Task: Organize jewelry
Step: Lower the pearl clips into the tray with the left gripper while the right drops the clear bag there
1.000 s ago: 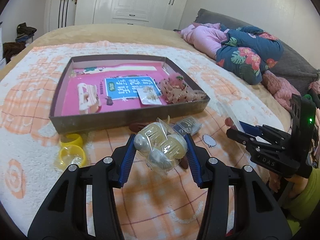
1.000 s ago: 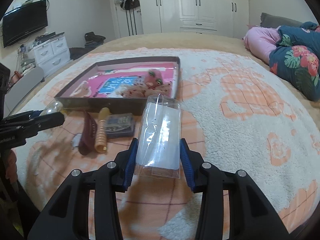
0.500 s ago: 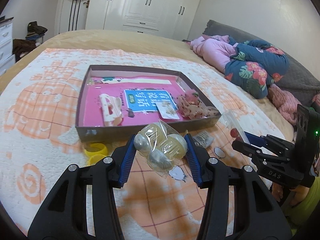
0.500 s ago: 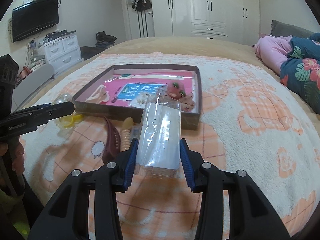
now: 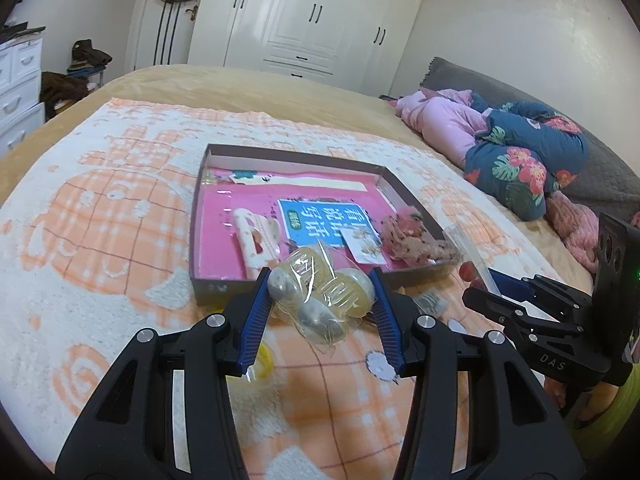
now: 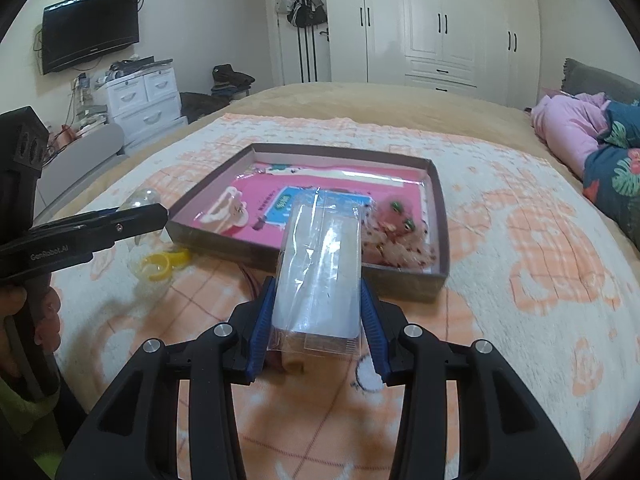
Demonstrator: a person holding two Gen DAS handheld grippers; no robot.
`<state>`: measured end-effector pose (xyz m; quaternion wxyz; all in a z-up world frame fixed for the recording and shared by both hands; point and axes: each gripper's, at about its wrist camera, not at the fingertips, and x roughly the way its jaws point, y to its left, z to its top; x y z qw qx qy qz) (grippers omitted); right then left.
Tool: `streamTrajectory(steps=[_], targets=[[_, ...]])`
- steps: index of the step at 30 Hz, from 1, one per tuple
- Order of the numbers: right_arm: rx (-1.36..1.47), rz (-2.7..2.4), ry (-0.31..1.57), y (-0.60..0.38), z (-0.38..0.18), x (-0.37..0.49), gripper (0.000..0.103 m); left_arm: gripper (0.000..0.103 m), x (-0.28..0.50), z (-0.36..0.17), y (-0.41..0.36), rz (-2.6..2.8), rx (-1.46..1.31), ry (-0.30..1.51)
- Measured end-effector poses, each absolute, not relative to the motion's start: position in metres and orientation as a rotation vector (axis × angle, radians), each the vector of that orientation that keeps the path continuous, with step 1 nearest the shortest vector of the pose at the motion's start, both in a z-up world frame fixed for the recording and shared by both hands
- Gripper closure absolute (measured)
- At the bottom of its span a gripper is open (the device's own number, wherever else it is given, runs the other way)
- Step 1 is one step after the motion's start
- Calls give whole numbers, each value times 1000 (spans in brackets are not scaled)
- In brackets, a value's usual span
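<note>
Crinkly plastic is the weak point: the left gripper [image 5: 320,300] is clamped part-way on a clear bag of beads [image 5: 320,300], the right gripper [image 6: 316,304] likewise on an empty clear pouch [image 6: 318,268], both held above the blanket [image 6: 520,280] just short of the box [image 6: 438,200]. Either could slide from the pads or snag the box wall. I count two grippers, two packets, one box, one yellow ring [image 6: 166,262]

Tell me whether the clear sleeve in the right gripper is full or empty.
Empty, it seems: the clear sleeve in the right gripper shows only tray and blanket through it.
</note>
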<state>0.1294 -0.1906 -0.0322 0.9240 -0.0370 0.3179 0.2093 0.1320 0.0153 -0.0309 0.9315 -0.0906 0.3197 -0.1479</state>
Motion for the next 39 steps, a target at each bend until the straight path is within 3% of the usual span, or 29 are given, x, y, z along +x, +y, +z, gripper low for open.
streamTrajectory(steps=[24, 39], targets=[[-82, 347, 568, -198, -5, 192, 63, 63, 193, -27, -2, -319, -175, 653], [-87, 285, 665, -212, -35, 246, 63, 63, 225, -52, -23, -349, -168, 730]])
